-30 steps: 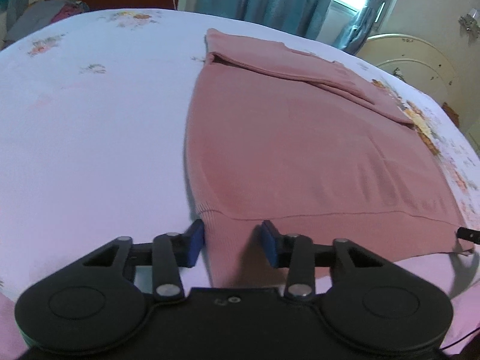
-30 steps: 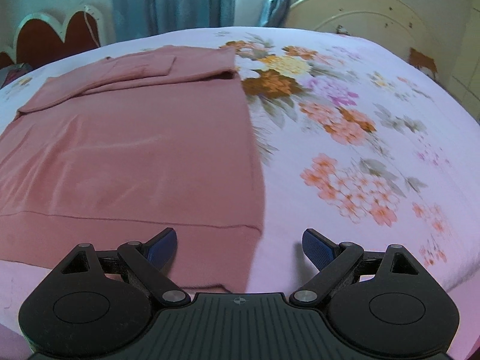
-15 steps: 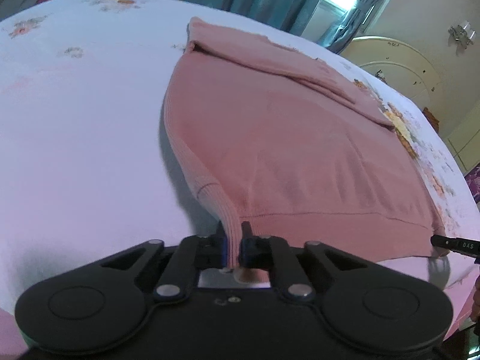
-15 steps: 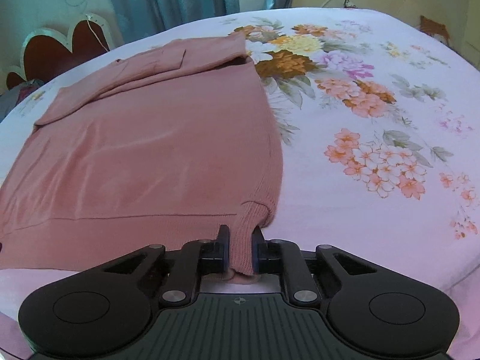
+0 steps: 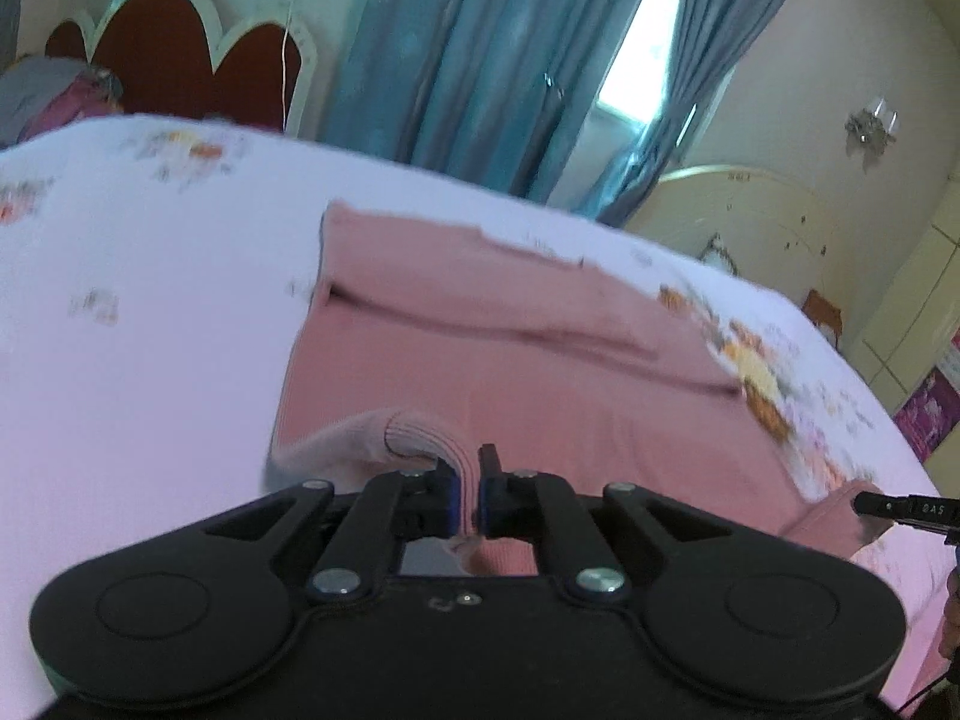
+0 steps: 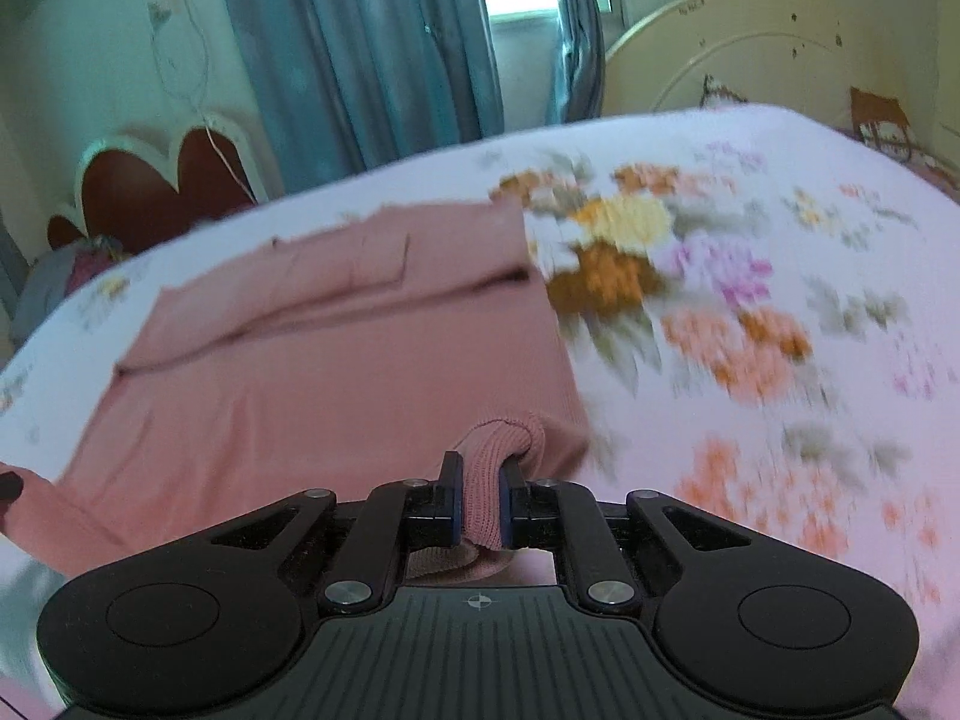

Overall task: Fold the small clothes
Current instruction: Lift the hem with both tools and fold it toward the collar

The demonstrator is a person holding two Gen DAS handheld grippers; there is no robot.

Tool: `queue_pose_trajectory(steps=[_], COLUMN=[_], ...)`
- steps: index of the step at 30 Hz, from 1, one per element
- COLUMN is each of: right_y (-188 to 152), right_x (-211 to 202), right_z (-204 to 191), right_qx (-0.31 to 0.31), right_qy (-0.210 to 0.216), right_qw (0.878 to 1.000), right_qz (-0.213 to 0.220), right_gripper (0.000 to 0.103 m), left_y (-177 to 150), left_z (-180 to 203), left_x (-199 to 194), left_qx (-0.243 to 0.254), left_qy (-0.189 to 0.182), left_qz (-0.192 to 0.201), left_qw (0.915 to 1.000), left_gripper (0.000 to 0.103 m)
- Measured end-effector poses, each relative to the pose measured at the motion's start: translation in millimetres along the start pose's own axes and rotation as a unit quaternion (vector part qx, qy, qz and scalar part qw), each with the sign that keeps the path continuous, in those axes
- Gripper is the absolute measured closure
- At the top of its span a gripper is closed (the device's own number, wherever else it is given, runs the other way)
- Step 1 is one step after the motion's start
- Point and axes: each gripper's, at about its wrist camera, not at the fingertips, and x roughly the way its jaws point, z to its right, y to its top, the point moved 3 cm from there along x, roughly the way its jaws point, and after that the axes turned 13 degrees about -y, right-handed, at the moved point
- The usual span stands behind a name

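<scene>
A pink knitted sweater point(image 5: 540, 384) lies flat on the bed, sleeves folded across its far end; it also shows in the right wrist view point(image 6: 336, 384). My left gripper point(image 5: 465, 495) is shut on the ribbed hem at the sweater's near left corner and holds it lifted off the bed. My right gripper point(image 6: 480, 501) is shut on the ribbed hem at the near right corner, also lifted. The hem between the two corners hangs below both views. The tip of the right gripper point(image 5: 900, 507) shows at the right edge of the left wrist view.
The bed carries a pale pink floral sheet point(image 6: 750, 312). A red scalloped headboard point(image 5: 180, 66) and a pile of cloth point(image 5: 54, 96) stand at the far left. Blue curtains point(image 5: 480, 60) and a cream round footboard point(image 6: 750, 48) stand behind the bed.
Both grippers closed on the hem corners a second ago. Since then they have risen and moved forward over the sweater, carrying the hem up; both views are blurred by motion.
</scene>
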Motion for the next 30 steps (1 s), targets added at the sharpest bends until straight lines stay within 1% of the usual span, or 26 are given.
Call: queue_pose_trajectory(steps=[8, 14, 18, 23, 26, 30], right_y=[67.3, 115.5, 143.0, 173.8, 188.5, 202.6], right_x=[42.7, 90.9, 124.4, 166.0, 189.3, 225.8], right_z=[-8.7, -20.2, -28.1, -33.0, -36.4, -39.0], right_qx=[0.023, 0.033, 0.039, 0.053, 0.053, 0.07], right_qy=[0.019, 0.033, 0.041, 0.048, 0.049, 0.051], right_qw=[0.999, 0.999, 0.998, 0.997, 0.997, 0.996], right_qz=[0.021, 0.025, 0.025, 0.02, 0.016, -0.004], right_gripper=[0.092, 0.093, 0.093, 0.093, 0.093, 0.093], left_y=[54.6, 91.0, 113.8, 141.6, 155.0, 166.5], left_z=[-3.4, -10.1, -15.0, -25.2, -32.5, -43.4], left_x=[37.2, 74.4, 101.7, 136.5, 156.0, 183.8], left_qx=[0.009, 0.023, 0.024, 0.014, 0.014, 0.019], left_qy=[0.013, 0.028, 0.041, 0.061, 0.072, 0.09], left_qz=[0.036, 0.049, 0.053, 0.057, 0.053, 0.04], left_qw=[0.9992, 0.9981, 0.9975, 0.9964, 0.9959, 0.995], left_gripper=[0.097, 0.097, 0.097, 0.097, 0.097, 0.097])
